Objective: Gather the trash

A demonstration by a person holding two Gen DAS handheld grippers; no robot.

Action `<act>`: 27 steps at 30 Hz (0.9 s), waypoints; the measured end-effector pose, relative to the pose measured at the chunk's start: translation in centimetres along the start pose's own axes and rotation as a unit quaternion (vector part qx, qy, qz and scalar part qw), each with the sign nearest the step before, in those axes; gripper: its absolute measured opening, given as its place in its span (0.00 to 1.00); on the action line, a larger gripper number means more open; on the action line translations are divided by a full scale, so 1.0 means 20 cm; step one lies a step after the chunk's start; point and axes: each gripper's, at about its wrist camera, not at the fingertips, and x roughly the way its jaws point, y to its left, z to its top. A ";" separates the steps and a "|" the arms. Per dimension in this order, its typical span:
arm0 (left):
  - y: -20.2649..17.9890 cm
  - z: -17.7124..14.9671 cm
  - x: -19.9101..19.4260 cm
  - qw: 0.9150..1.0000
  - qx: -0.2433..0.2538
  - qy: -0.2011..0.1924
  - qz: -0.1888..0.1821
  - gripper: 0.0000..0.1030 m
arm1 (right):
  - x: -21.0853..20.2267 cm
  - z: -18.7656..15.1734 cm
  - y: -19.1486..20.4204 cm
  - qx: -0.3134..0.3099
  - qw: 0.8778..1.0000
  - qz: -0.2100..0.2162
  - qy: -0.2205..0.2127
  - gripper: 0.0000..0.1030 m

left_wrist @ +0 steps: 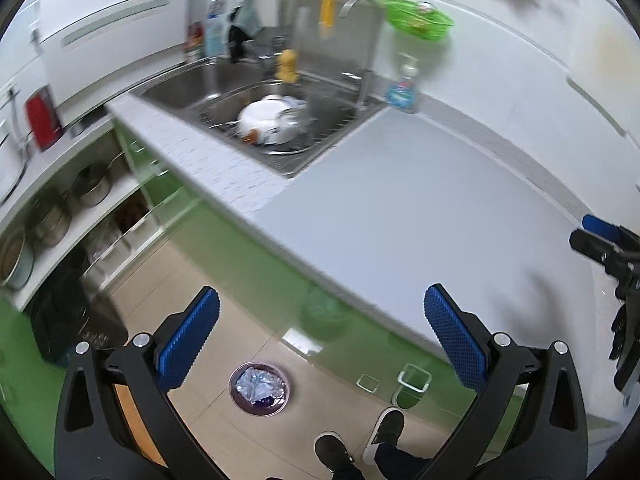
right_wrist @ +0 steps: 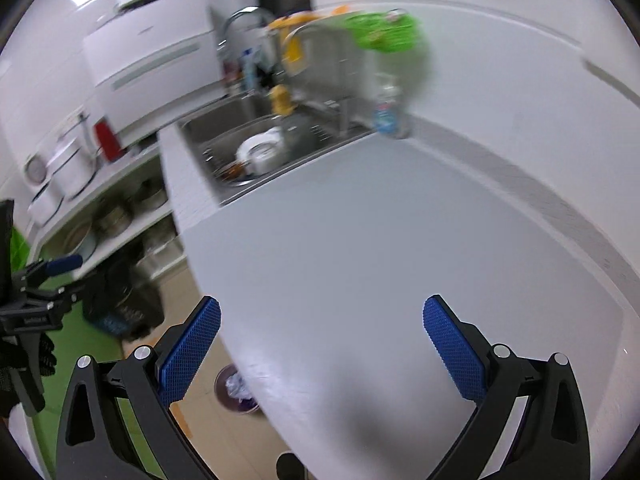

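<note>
A round purple-rimmed trash bin [left_wrist: 259, 389] stands on the tiled floor below the counter, with crumpled clear plastic inside; it also shows in the right wrist view [right_wrist: 234, 390], partly hidden by the counter edge. My left gripper [left_wrist: 320, 322] is open and empty, held above the counter's front edge and the floor. My right gripper [right_wrist: 321, 330] is open and empty above the grey countertop [right_wrist: 380, 248]. The right gripper's tip shows at the right edge of the left wrist view [left_wrist: 600, 236]. No loose trash shows on the counter.
A steel sink [left_wrist: 264, 120] holds white dishes. A blue soap bottle [left_wrist: 404, 88] stands beside it, and a green basket [left_wrist: 420, 18] hangs above. Shelves with pots [left_wrist: 80, 196] are at the left. My shoes [left_wrist: 360, 440] are on the floor.
</note>
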 end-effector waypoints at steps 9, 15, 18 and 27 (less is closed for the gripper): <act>-0.25 0.11 0.00 0.999 0.046 -0.003 -0.023 0.97 | -0.15 0.01 -0.21 0.030 0.998 -0.048 -0.010 0.94; -0.39 0.16 0.01 0.998 0.054 -0.008 -0.028 0.97 | -0.19 0.01 -0.32 0.027 0.998 -0.059 -0.002 0.94; -0.46 0.17 0.02 0.998 0.057 -0.006 -0.029 0.97 | -0.19 0.01 -0.36 0.020 0.998 -0.057 -0.002 0.94; -0.56 0.19 0.04 0.998 0.054 -0.003 -0.022 0.97 | -0.16 0.03 -0.42 0.001 0.999 -0.039 0.004 0.94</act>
